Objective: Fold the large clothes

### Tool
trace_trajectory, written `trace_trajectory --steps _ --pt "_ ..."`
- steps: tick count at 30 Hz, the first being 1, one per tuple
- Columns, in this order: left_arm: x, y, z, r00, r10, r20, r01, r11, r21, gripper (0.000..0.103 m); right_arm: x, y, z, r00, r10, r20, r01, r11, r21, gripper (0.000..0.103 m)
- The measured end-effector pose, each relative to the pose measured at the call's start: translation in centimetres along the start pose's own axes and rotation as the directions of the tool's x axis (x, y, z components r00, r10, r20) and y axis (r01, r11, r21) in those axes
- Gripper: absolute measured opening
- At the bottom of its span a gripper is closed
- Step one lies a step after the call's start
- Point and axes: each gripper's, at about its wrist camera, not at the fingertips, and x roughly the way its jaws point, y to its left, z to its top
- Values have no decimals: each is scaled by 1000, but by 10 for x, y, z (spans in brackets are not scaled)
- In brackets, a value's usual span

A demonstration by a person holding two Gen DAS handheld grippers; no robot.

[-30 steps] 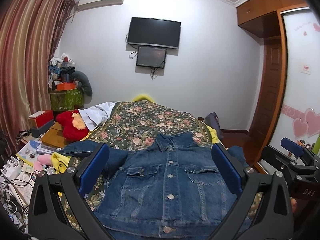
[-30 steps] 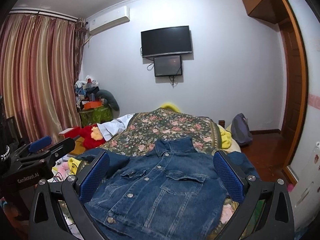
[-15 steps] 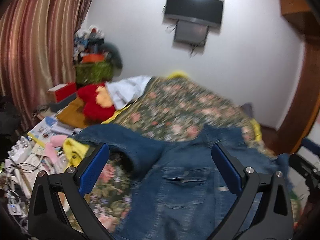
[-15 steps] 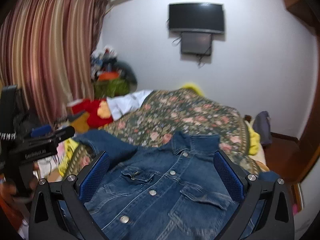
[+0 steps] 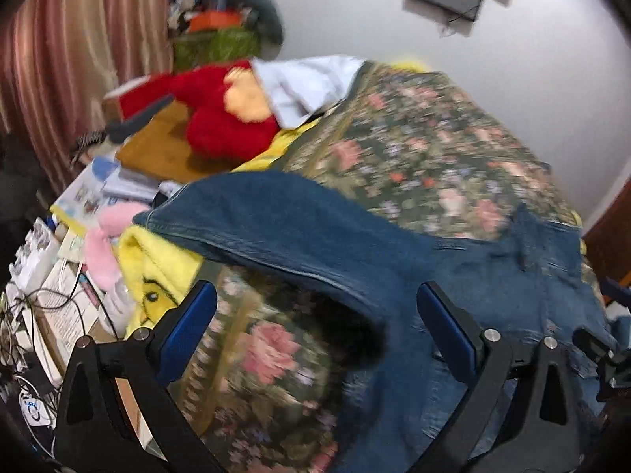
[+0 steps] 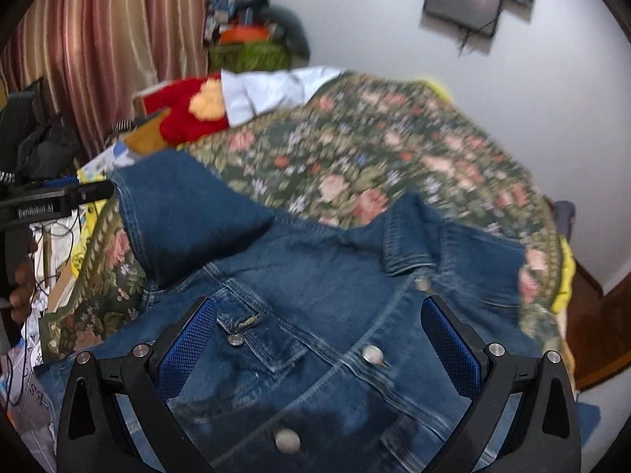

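Both cameras have dipped and swung toward the jacket's sleeve side since a second ago, so the wall screen that sat mid-frame is now up in the corner and the denim fills the lower view

My left gripper (image 5: 315,329) has its fingers wide apart with nothing between them, hovering above the sleeve (image 5: 276,232) where it meets the jacket body. My right gripper (image 6: 317,341) is likewise spread and empty, over the chest pocket and the button line of the jacket (image 6: 335,315). I read both as poised to come down, not yet gripping; the blur says my hands are moving

The jacket lies front up, buttoned, on the bedspread (image 5: 426,149), collar toward the far wall, one sleeve thrown out past the bed's edge over a yellow cloth (image 5: 157,264). Laid flat like that, it looks ready for a first fold, sleeve in across the chest, I'd judge

In the right view the left gripper shows beside that sleeve's cuff, held level, with the hand (image 6: 21,289) below it. Both tools tilt down at the jacket
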Motion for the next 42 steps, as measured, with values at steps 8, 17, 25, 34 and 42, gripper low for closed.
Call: trace_trajectory --steps 8,17,25,34,42 --pt "54 43 12 985 -107 -135 82 981 -175 93 78 7 19 969 174 -176 -163 984 77 103" --pt "88 55 28 976 -114 -186 54 952 -302 34 116 15 18 912 292 -290 -259 955 147 103" --pt "36 3 46 989 145 31 -145 989 -3 14 99 -11 18 914 314 -256 -265 941 210 103" --pt "-24 -92 60 990 -10 143 -17 983 181 9 8 -55 29 973 220 -72 -203 960 192 101" --pt "-7 -178 15 975 -213 -59 221 926 307 8 -41 -85 -1 988 139 -72 -123 974 189 101"
